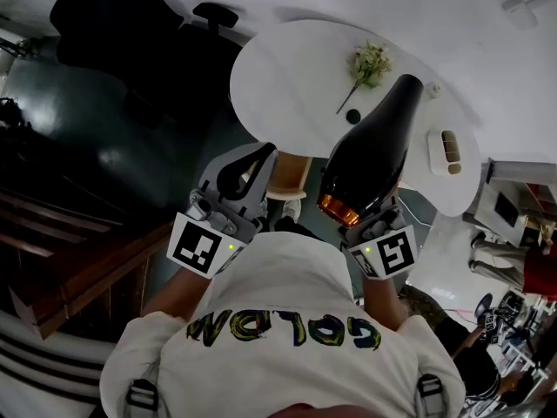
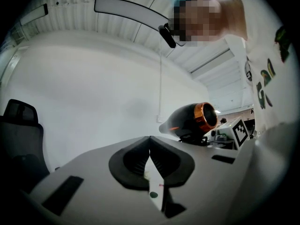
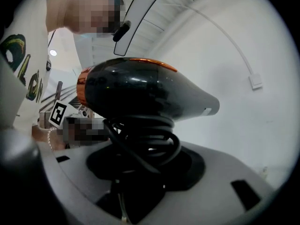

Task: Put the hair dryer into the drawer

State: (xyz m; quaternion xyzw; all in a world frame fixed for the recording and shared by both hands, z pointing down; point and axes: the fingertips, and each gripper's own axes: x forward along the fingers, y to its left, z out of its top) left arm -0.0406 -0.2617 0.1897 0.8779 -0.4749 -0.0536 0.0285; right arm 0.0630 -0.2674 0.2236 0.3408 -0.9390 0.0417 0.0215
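The hair dryer [image 1: 374,146] is black with an orange ring at its rear, and its cord is coiled round the handle. My right gripper [image 1: 370,220] is shut on that wrapped handle [image 3: 143,144] and carries the dryer above the edge of a round white table [image 1: 287,77], nozzle pointing away from me. In the left gripper view the dryer [image 2: 190,121] shows at the right, beside the right gripper's marker cube [image 2: 240,131]. My left gripper [image 1: 265,151] is held level beside it, to its left, shut with nothing between its tips [image 2: 150,139]. No drawer is in view.
On the table lie a small flower sprig [image 1: 365,64], a dark round bit [image 1: 352,116] and a white slotted object [image 1: 448,151]. A dark chair [image 1: 113,16] stands at the far left. Brown wooden steps [image 1: 70,259] run along the left.
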